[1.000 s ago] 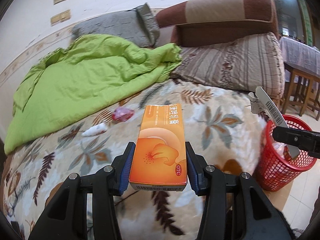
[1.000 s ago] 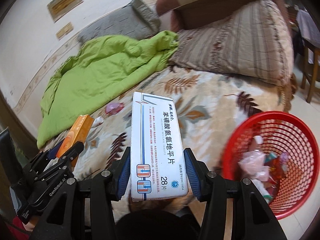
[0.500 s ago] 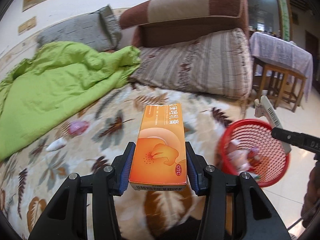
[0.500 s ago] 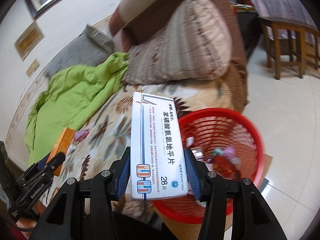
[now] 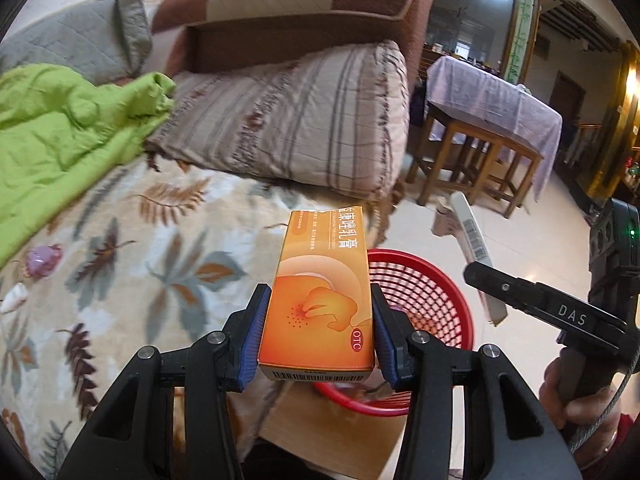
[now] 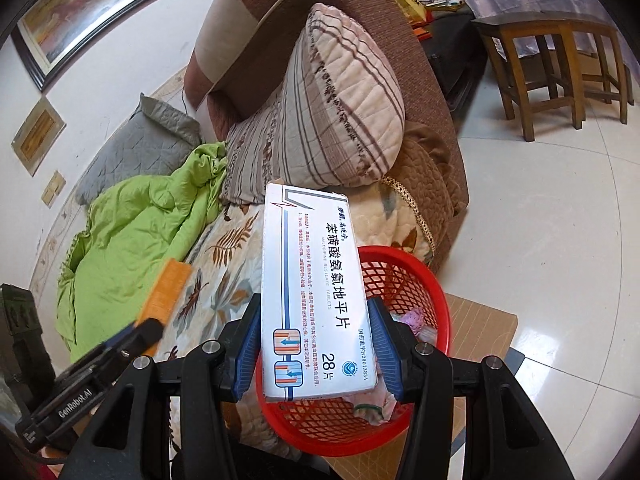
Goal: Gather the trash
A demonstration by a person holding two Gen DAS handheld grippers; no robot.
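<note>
Holding an orange box (image 5: 320, 296) clamped between its two fingers, the left gripper (image 5: 318, 344) hangs over the near-left rim of the red basket (image 5: 432, 288), with part of the box above the bed edge. The right gripper (image 6: 316, 344) has its fingers pressed on the long sides of a white tablet box (image 6: 316, 296), which sits directly above the basket's (image 6: 416, 280) opening in the right wrist view. In the left wrist view the same white box (image 5: 472, 248) shows edge-on beyond the basket's far side, and a hand (image 5: 576, 400) grips the right tool's handle.

As for progress, the basket already holds crumpled wrappers (image 6: 416, 318), pink and pale, so some collecting looks done. Both boxes are lifted and carried to the bin but not yet let go; dropping them is likely the step in hand. The white box seems better placed for a clean drop, while the orange one may need to go a little further over the mesh.

Work remains on the bed (image 5: 132, 264): a purple wrapper (image 5: 42, 258) and a small white scrap (image 5: 16, 298) lie on the leaf-print blanket, near the green quilt (image 5: 60, 132) and well apart from the basket. Whether more trash hides under the quilt or pillows cannot be told.
</note>
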